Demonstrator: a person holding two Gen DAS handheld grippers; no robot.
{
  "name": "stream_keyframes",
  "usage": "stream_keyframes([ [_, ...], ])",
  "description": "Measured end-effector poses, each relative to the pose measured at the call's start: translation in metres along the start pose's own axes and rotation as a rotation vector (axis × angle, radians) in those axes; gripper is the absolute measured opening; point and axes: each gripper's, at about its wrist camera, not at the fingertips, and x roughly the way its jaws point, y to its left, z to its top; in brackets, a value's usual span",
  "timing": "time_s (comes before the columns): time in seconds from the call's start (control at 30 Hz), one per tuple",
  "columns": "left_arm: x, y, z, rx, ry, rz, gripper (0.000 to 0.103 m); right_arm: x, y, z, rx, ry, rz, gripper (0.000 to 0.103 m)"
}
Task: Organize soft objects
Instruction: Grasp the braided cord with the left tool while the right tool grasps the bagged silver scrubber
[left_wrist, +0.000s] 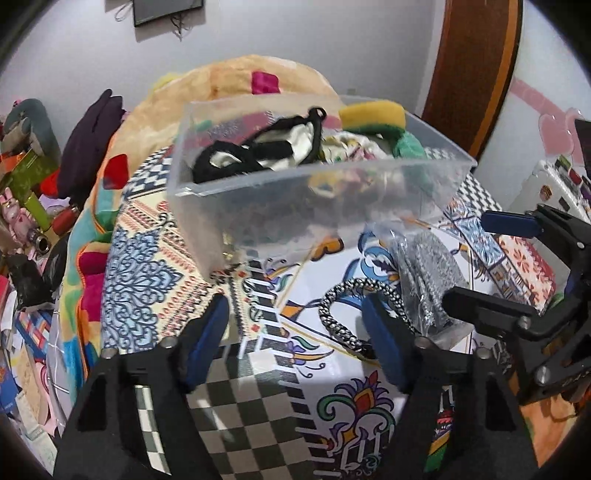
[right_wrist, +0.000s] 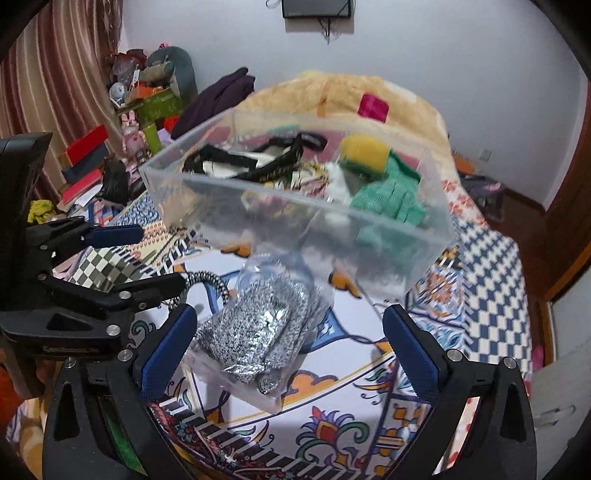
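Note:
A clear plastic box (left_wrist: 303, 192) (right_wrist: 295, 210) stands on the patterned bed cover. It holds a black and white cloth (left_wrist: 258, 147) (right_wrist: 255, 158), a yellow sponge (left_wrist: 373, 116) (right_wrist: 364, 149) and a green cloth (right_wrist: 391, 199). A clear bag of grey speckled fabric (right_wrist: 258, 328) (left_wrist: 428, 280) lies in front of the box. A black and white braided loop (left_wrist: 347, 314) lies beside the bag. My left gripper (left_wrist: 295, 336) is open and empty, near the loop. My right gripper (right_wrist: 288, 347) is open around the bag, not touching it.
The bed cover (left_wrist: 155, 266) hangs over a colourful blanket (right_wrist: 332, 92). Cluttered shelves with boxes and toys (right_wrist: 122, 129) stand at the left. A wooden door (left_wrist: 476, 66) is at the back right. A dark garment (right_wrist: 218, 99) lies behind the box.

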Motion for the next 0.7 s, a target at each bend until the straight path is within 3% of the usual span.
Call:
stream_keyframes([
  [0.13,0.007,-0.006,-0.002,0.023,0.015,0.004,0.049,0.011,-0.001,-0.004,0.014,0.056,0.037,0.082],
  [0.2,0.009,-0.009,-0.003,0.029,0.009,0.011,0.046,0.015,-0.002,-0.005,0.022,0.072,0.048,0.078],
  [0.37,0.012,-0.013,-0.006,0.051,0.005,0.013,0.032,0.02,-0.001,-0.008,0.028,0.107,0.081,0.054],
  [0.53,0.009,-0.009,-0.01,0.048,-0.005,0.006,0.016,0.015,-0.006,-0.009,0.049,0.093,0.087,0.034],
  [0.7,0.004,-0.001,-0.014,0.031,-0.017,0.02,0.006,0.008,-0.012,-0.01,0.059,0.067,0.089,0.024],
])
